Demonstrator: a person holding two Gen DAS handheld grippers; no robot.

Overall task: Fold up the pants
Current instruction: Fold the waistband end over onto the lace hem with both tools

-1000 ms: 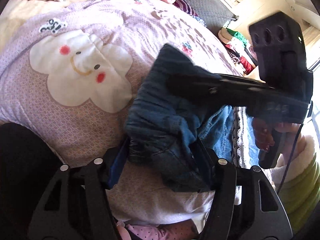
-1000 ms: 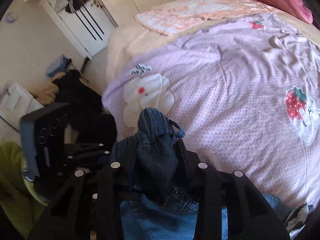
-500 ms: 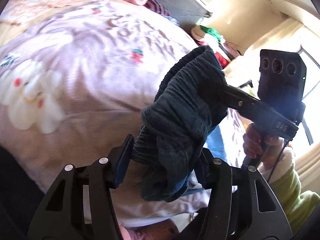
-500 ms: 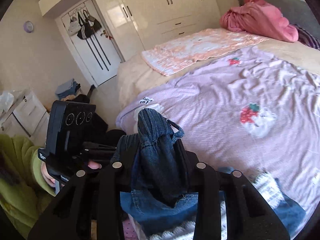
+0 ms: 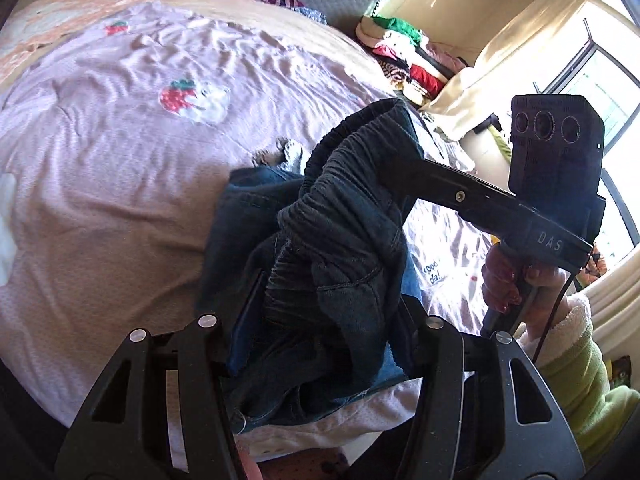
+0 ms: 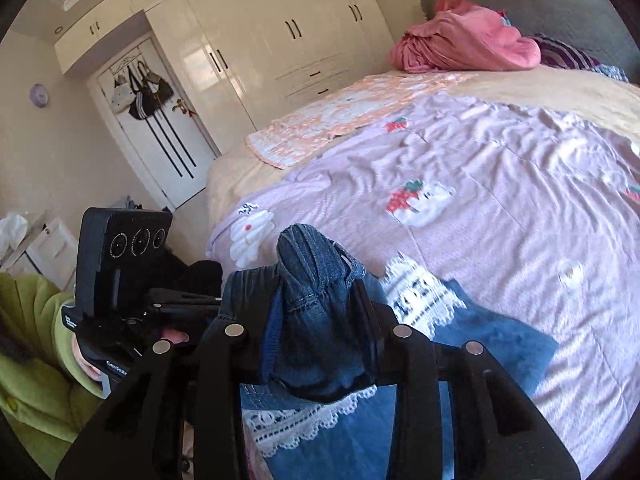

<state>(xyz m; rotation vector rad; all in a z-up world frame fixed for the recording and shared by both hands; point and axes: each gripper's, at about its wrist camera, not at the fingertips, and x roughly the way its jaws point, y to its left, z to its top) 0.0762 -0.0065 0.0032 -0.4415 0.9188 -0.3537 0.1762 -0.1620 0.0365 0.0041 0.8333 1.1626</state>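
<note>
Dark blue denim pants point(image 5: 340, 240) hang bunched by their gathered waistband above the lilac bed cover point(image 5: 120, 160). My left gripper point(image 5: 328, 316) is shut on one thick fold of the waistband. My right gripper point(image 5: 396, 168) comes in from the right and pinches the band's upper end. In the right wrist view the right gripper point(image 6: 320, 320) holds a wad of the denim point(image 6: 316, 276); its jaws are opening a little with the cloth still pressed between them. The left gripper point(image 6: 212, 304) grips beside it. The blue pants legs point(image 6: 492, 340) trail onto the bed.
White lace-trimmed cloth point(image 6: 416, 296) lies under the pants. A pink bundle point(image 6: 460, 40) sits at the bed's head, and piled clothes point(image 5: 404, 56) beside the bed. Wardrobes point(image 6: 280, 40) and a door point(image 6: 160, 128) stand beyond. A person's green sleeve point(image 6: 32, 360) is at the left.
Both grippers have carried the waistband up and sideways along the bed's edge. The cloud print has slid out of view and the strawberry print has come in. Both grips have held.
</note>
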